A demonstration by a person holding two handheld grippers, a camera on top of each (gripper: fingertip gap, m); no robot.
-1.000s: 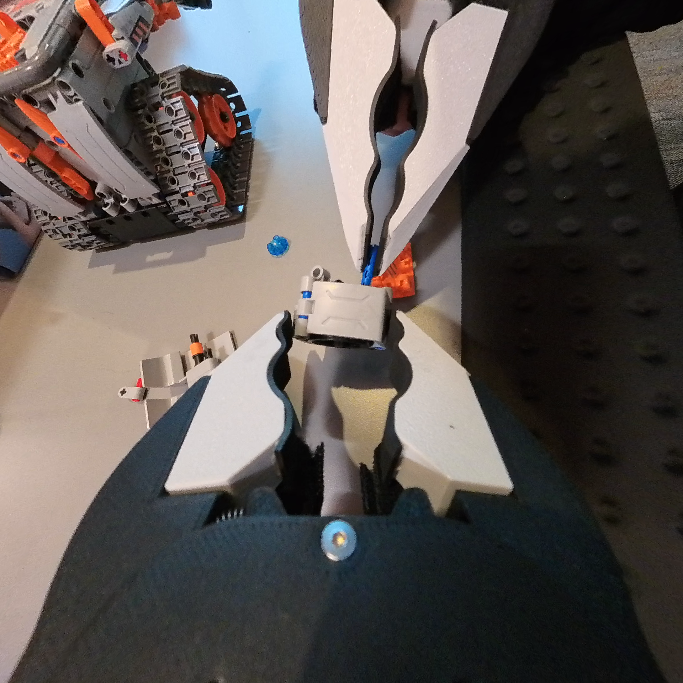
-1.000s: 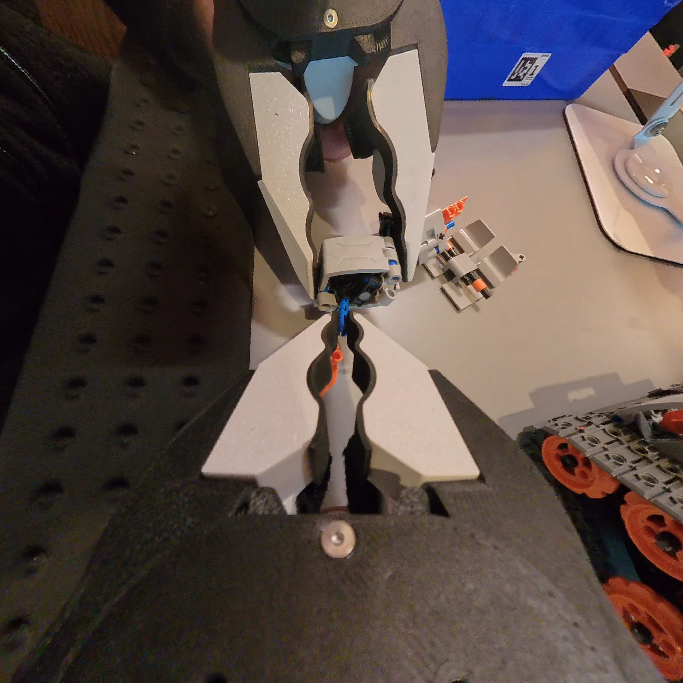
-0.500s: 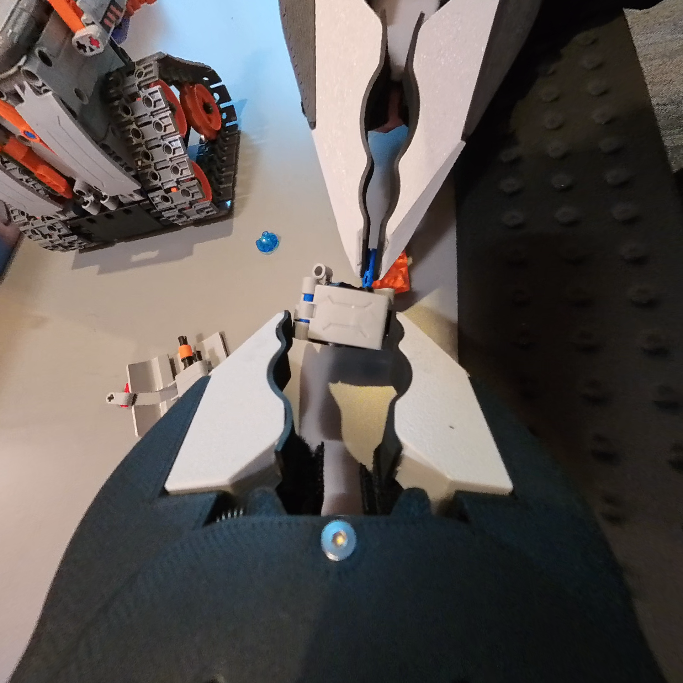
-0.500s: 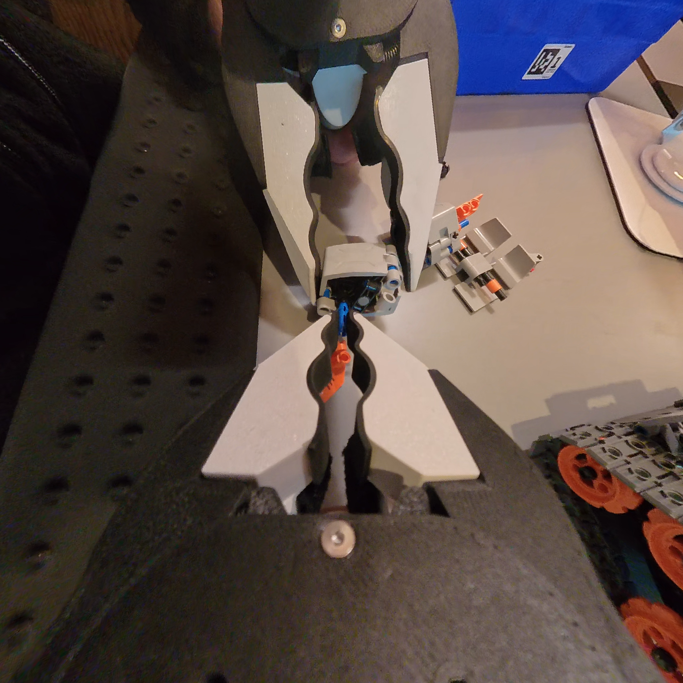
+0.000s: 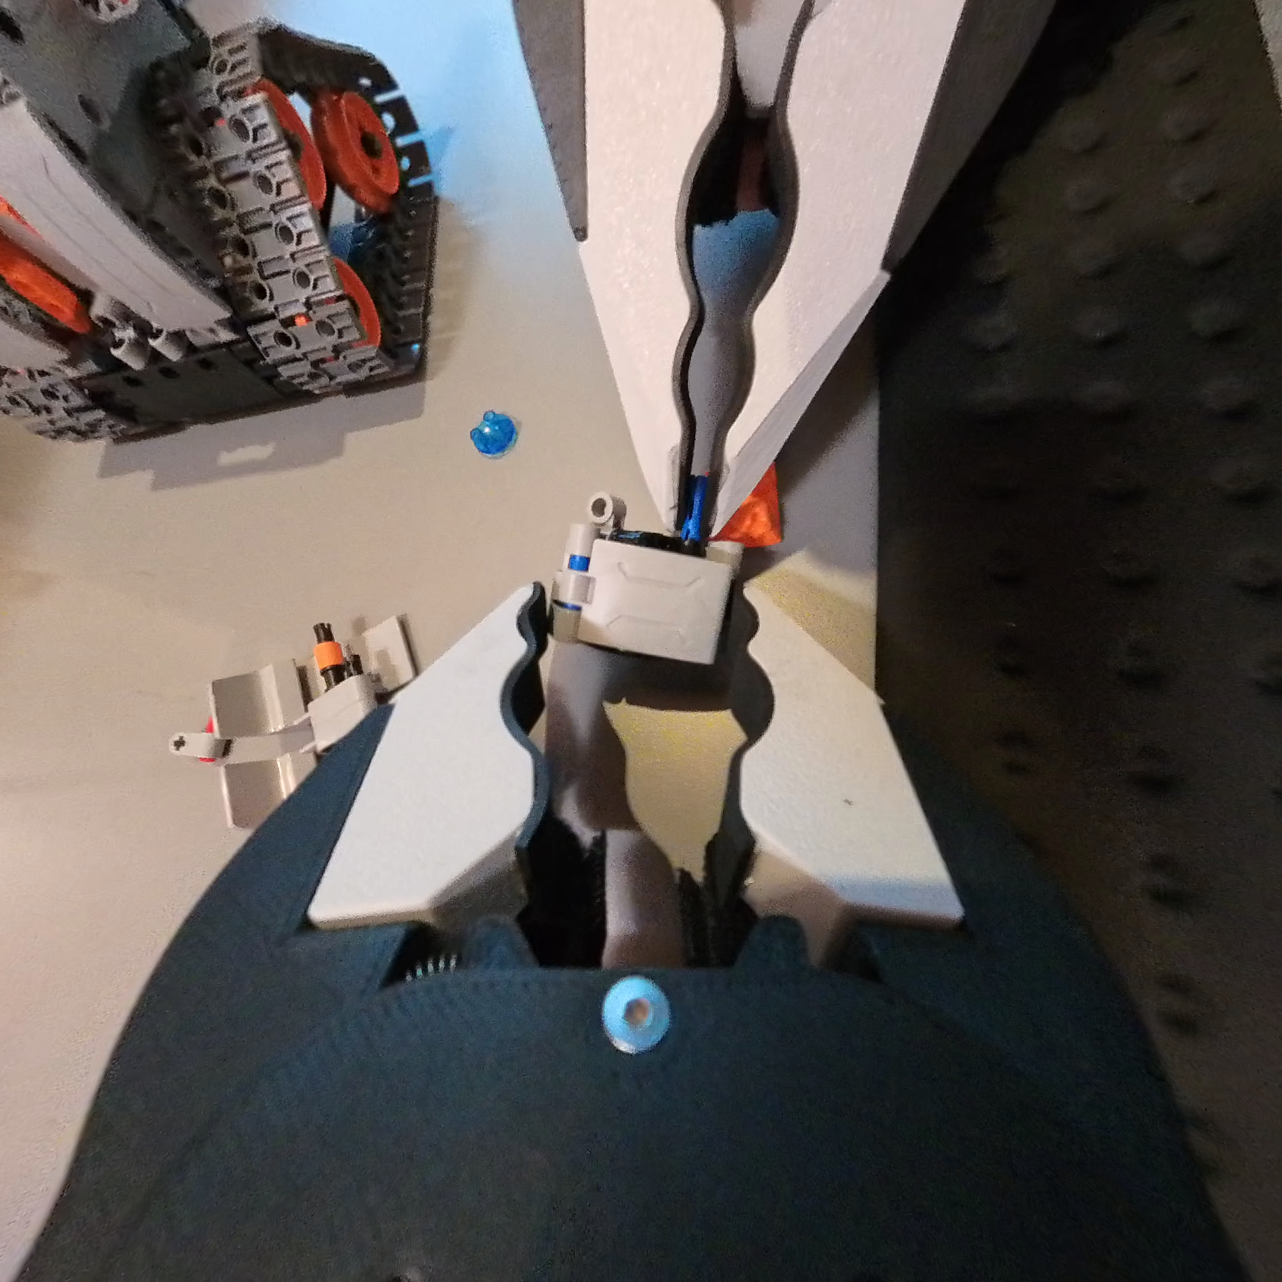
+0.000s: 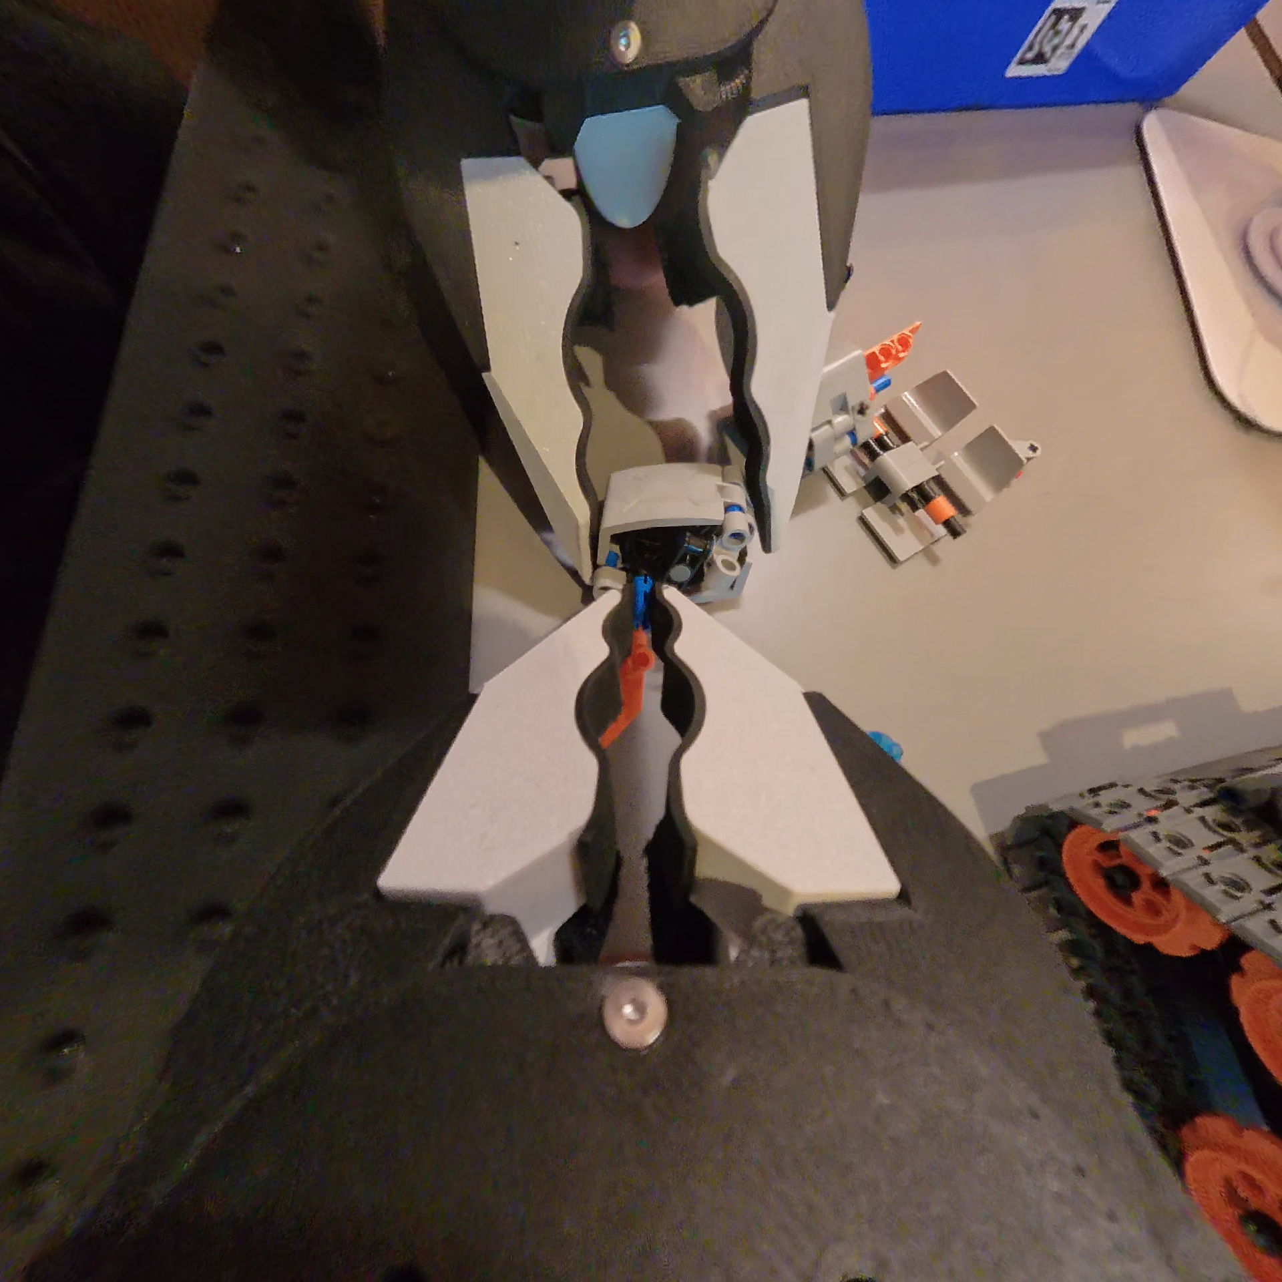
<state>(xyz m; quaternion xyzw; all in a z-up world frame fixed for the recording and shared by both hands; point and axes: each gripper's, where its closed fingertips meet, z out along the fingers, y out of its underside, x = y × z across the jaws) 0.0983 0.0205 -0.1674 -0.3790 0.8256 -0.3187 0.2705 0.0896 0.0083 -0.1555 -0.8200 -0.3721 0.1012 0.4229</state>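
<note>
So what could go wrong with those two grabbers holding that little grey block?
The right gripper pinches only a thin blue pin, so it might slip or bend. The left gripper holds the grey block just at its fingertips, so a tug could twist it loose. It could fall off the table edge.

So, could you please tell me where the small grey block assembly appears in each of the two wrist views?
Left wrist view: grey block assembly sits centre, between the left gripper fingertips.
Right wrist view: it is above centre, at the far gripper's tips.
Shared landmark: the blue pin that the right gripper pinches.
</note>
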